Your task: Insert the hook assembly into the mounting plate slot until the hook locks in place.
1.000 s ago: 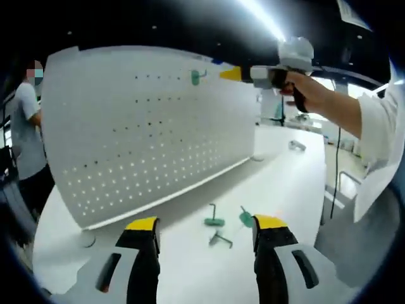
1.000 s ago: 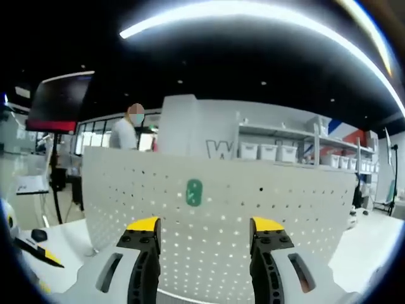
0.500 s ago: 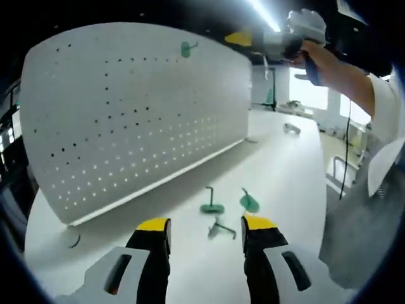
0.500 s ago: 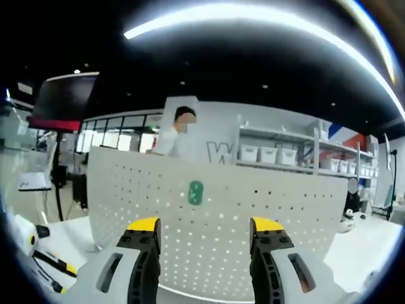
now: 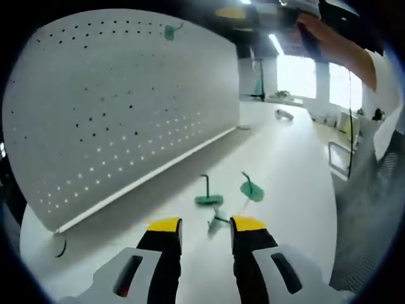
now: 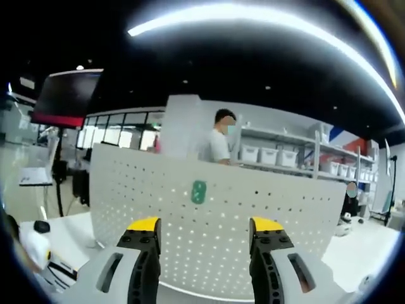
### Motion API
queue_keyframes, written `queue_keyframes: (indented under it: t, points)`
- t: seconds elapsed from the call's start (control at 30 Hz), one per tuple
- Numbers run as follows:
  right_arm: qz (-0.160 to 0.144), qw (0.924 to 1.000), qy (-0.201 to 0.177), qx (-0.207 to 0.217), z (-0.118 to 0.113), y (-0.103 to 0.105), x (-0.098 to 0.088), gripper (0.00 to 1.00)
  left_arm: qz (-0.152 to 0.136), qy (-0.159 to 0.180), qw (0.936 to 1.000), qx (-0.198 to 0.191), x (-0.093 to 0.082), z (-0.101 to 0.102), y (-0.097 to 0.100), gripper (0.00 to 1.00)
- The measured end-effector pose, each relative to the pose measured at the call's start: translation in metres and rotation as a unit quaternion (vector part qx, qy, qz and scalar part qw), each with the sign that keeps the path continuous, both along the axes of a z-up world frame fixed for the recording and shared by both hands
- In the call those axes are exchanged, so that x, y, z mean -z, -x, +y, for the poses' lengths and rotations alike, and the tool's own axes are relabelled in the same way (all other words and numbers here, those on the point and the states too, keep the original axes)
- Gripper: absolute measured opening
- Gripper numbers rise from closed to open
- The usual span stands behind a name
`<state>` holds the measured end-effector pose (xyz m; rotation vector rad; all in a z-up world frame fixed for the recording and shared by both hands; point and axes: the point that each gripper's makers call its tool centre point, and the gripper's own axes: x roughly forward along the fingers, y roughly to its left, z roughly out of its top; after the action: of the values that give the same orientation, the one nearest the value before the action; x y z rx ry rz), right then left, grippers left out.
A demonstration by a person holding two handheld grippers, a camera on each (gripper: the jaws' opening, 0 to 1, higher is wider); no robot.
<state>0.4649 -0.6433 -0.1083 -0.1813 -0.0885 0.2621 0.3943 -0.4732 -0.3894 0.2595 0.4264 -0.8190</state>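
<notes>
Hanging high on the white pegboard, one green hook is seated in the holes; right gripper view shows it as a green tab near the board's top. Three loose hooks lie on the white table near the board's foot: upright post, green disc, grey one just ahead of the left gripper. Left jaws narrowly apart, empty. Right gripper spread, empty, facing the board. A person stands behind it.

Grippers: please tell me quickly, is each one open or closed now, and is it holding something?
Left gripper: open, holding nothing, above a loose hook on the table.
Right gripper: open, holding nothing, facing the pegboard.
</notes>
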Motion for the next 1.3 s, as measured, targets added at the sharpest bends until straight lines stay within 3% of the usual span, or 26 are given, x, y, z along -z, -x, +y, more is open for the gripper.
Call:
queue_keyframes:
  t: [0.53, 1.3]
  points:
    - [0.003, 0.9999, 0.009, 0.011, -0.004, 0.004, 0.003, 0.55, 0.021, 0.009, 0.9996, 0.015, 0.019, -0.009, -0.007, 0.15]
    - [0.013, 0.9998, 0.017, 0.004, 0.0, 0.001, 0.01, 0.54, 0.028, -0.004, 0.9993, 0.025, 0.038, -0.018, -0.014, 0.09]
